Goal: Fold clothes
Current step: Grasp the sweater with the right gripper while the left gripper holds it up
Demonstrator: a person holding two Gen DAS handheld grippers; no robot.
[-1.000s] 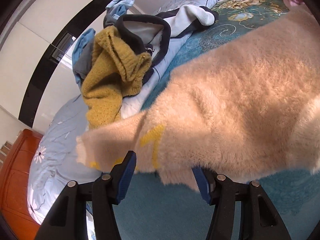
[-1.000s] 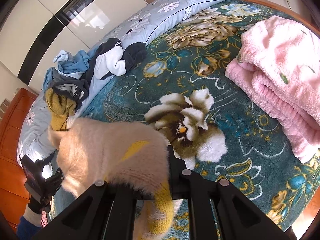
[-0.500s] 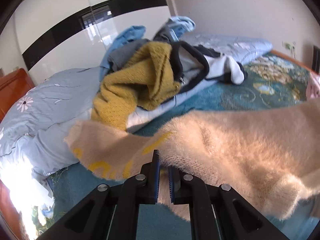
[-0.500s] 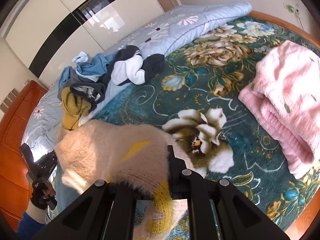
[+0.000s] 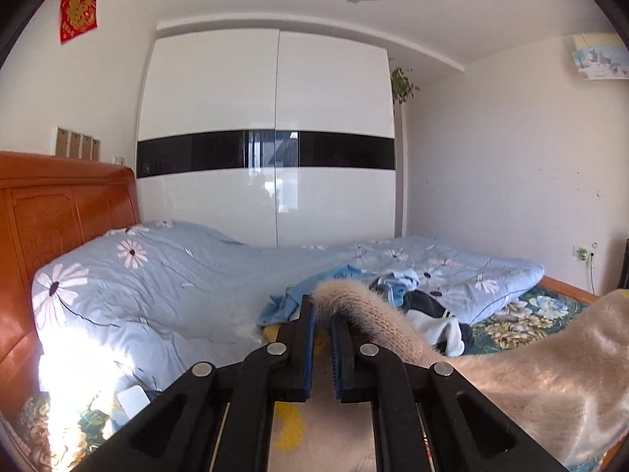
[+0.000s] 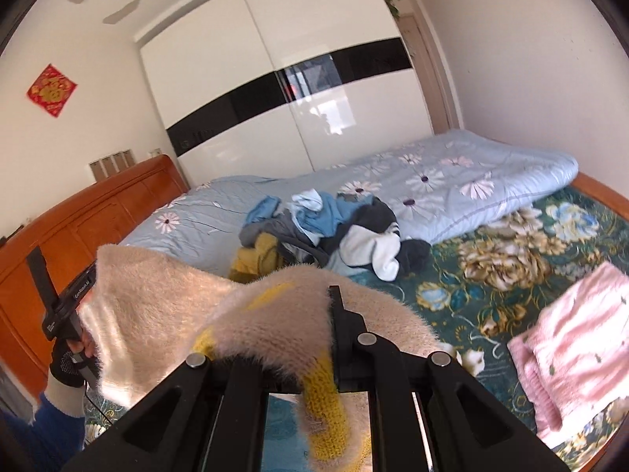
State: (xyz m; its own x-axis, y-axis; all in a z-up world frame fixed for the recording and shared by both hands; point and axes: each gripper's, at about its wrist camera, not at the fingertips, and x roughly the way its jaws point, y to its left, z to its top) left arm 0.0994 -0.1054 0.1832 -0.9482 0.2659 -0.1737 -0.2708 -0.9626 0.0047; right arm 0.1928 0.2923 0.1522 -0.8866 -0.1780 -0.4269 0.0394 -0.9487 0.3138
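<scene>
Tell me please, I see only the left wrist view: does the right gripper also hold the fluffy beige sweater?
Observer: Yes. The right gripper is shut on the beige sweater.
Operator: Is any folded garment on the bed?
Observer: A pink fleece garment lies folded on the floral blanket, at the right.
Operator: Does something hang below the right gripper?
Observer: Yes, the sweater's yellow knit cuff hangs down between its fingers.
</scene>
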